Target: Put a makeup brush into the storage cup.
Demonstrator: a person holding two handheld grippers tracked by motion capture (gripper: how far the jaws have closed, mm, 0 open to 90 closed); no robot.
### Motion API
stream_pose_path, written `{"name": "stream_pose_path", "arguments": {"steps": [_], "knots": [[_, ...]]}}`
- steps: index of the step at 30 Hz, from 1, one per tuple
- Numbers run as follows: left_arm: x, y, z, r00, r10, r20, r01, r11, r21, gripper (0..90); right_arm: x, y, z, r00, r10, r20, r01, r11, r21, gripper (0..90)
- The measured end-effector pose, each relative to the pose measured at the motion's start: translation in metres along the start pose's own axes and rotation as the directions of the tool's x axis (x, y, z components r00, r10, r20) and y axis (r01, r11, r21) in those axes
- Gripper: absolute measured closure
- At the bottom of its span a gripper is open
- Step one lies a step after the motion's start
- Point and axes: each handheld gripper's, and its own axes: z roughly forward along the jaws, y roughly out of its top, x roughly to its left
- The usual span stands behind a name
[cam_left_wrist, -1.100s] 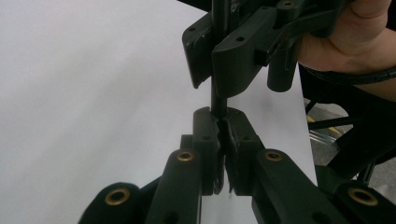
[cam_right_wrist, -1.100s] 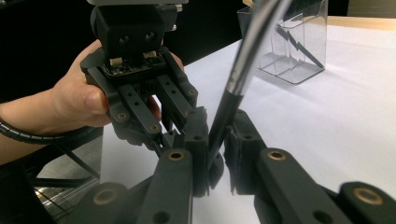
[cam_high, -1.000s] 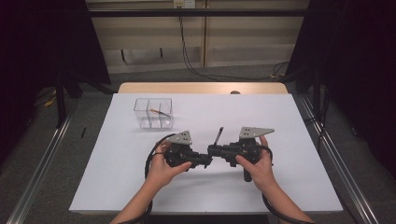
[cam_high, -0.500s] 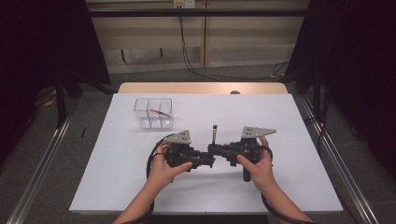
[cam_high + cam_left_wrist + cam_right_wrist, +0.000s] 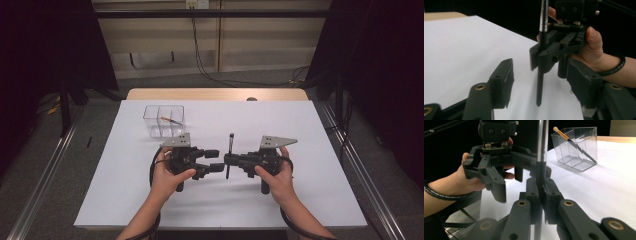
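A thin black pen (image 5: pixel 230 150) with a silver band stands upright over the white table (image 5: pixel 300 125). My right gripper (image 5: pixel 228 160) is shut on its lower half; the right gripper view shows both pads pressed on the pen (image 5: pixel 542 145) at the right gripper (image 5: pixel 541 192). My left gripper (image 5: pixel 215 160) faces it from the left, and its jaws have just been opening. In the left gripper view the pen (image 5: pixel 543 22) hangs between the spread jaws of the left gripper (image 5: pixel 541 85) and touches neither pad.
A clear, divided plastic box (image 5: pixel 164 120) stands behind the left hand, with a thin orange-tipped stick (image 5: pixel 564 135) leaning inside it. The table's wooden far edge (image 5: pixel 215 94) runs behind it. Metal rails flank the table on both sides.
The left jaws went from shut on the pen to open and drew slightly away to the left. The pen swung from a tilt to upright in the right gripper.
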Motion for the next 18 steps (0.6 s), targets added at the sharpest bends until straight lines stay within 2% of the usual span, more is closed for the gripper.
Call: {"name": "stream_pose_path", "arguments": {"steps": [2, 6, 7, 9, 11, 18], "knots": [[0.001, 0.001, -0.002, 0.9999, 0.008, -0.013, -0.008, 0.9999, -0.013, 32.5, 0.0, 0.0, 0.0, 1.0, -0.004, 0.002, 0.004, 1.0, 0.0, 84.4], [0.001, 0.003, -0.002, 1.0, 0.005, -0.008, -0.006, 0.9997, -0.025, 24.5, 0.0, 0.0, -0.001, 0.9999, -0.01, 0.006, 0.01, 1.0, 0.002, 84.4], [0.001, 0.003, -0.002, 1.0, 0.007, -0.005, -0.007, 0.9997, -0.021, 22.1, 0.0, 0.0, -0.001, 0.9999, -0.011, 0.005, 0.011, 1.0, 0.003, 84.4], [0.002, 0.005, -0.001, 0.9999, -0.015, -0.004, 0.015, 0.9998, -0.015, 18.9, 0.001, 0.0, 0.0, 0.9999, -0.016, 0.005, 0.016, 1.0, 0.008, 84.4], [0.002, 0.006, 0.0, 0.9999, -0.005, -0.011, 0.005, 0.9998, -0.02, 14.3, 0.001, 0.0, 0.0, 0.9998, -0.017, 0.003, 0.017, 1.0, 0.013, 84.4], [0.002, 0.012, 0.0, 0.9997, 0.002, -0.023, -0.003, 0.9995, -0.03, 6.6, 0.002, 0.0, 0.001, 0.9997, -0.024, 0.004, 0.024, 1.0, 0.015, 84.4]]}}
